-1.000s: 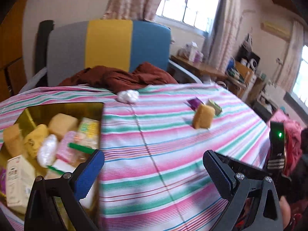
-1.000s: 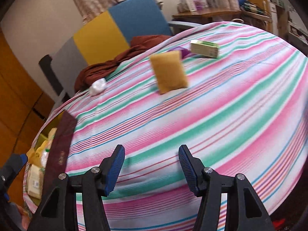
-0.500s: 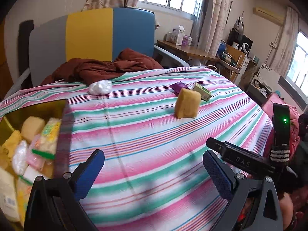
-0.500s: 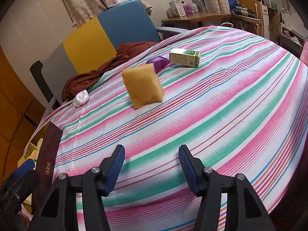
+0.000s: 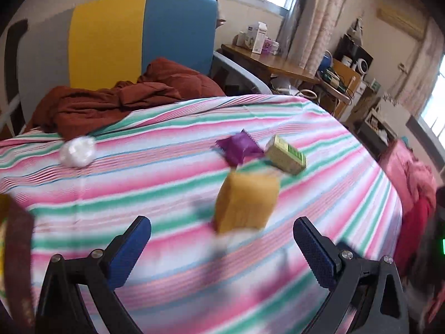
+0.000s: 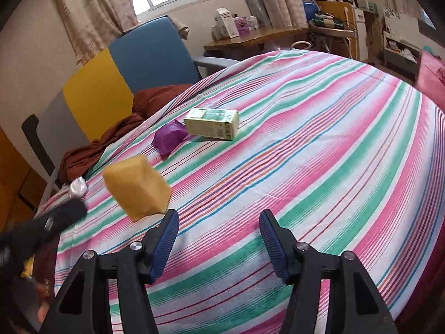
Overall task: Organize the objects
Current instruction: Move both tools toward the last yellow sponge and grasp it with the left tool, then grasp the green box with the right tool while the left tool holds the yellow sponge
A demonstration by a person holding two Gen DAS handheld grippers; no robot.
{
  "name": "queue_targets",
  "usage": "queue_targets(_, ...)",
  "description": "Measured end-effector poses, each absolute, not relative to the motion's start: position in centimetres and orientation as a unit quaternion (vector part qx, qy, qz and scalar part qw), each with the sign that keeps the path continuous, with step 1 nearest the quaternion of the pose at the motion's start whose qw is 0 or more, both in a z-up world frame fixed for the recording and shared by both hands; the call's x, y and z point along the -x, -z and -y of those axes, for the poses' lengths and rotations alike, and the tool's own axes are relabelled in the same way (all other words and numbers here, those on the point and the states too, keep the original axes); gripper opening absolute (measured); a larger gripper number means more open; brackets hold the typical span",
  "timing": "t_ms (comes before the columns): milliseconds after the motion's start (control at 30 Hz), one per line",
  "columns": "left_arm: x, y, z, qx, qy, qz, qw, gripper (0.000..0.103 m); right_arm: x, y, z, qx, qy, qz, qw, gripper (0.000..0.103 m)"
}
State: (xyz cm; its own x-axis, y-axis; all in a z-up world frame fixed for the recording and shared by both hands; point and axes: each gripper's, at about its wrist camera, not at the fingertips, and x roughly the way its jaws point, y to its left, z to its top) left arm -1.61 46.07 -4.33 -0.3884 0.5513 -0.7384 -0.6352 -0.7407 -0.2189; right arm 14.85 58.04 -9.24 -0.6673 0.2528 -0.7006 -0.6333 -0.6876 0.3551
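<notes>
1. Left gripper (image 5: 222, 239): jaws spread wide, nothing between the blue pads, hovering over the striped tablecloth (image 5: 155, 183).
2. Right gripper (image 6: 219, 233): jaws parted and opening, empty, blue pads clear of everything.
3. Yellow sponge (image 5: 246, 201): standing on end on the cloth, just beyond the left gripper's tips, blurred in that view; in the right wrist view, left of the right gripper's left finger.
4. Purple packet (image 6: 169, 137): lying behind the sponge, touching the pale green carton (image 6: 212, 123).
5. Carton on its side; print on it too small to read.
6. White wrapped lump (image 5: 78, 151): near the far left edge, beside the rust-brown cloth (image 5: 116, 97) on the grey, yellow and blue chair (image 5: 139, 36).
</notes>
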Motion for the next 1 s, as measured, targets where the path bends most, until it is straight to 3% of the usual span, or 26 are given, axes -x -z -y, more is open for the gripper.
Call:
queue_targets(200,4.6,6.9,-50.1,0.442,-0.824,-0.077,0.346,0.103,-14.9,9.9,-58.5,0.324,-0.858,-0.305,0.256,0.061)
queue_targets(533,2.0,6.8,-42.6,0.416,-0.825,-0.023,0.382,0.103,-13.5,8.9,-60.5,0.316,-0.868,-0.3,0.24,0.061)
queue_targets(633,0.7,7.0,-40.3,0.409,-0.829,-0.022,0.382,0.103,-11.4,7.5,-62.6,0.296,-0.879,-0.294,0.232,0.067)
queue_targets(700,0.1,7.2,-39.0,0.403,-0.834,-0.019,0.377,0.103,-9.3,6.9,-64.0,0.303,-0.887,-0.27,0.219,0.084)
queue_targets(1000,0.3,7.0,-39.3,0.395,-0.821,-0.022,0.412,0.103,-1.4,7.8,-65.5,0.419,-0.891,-0.093,0.146,0.082)
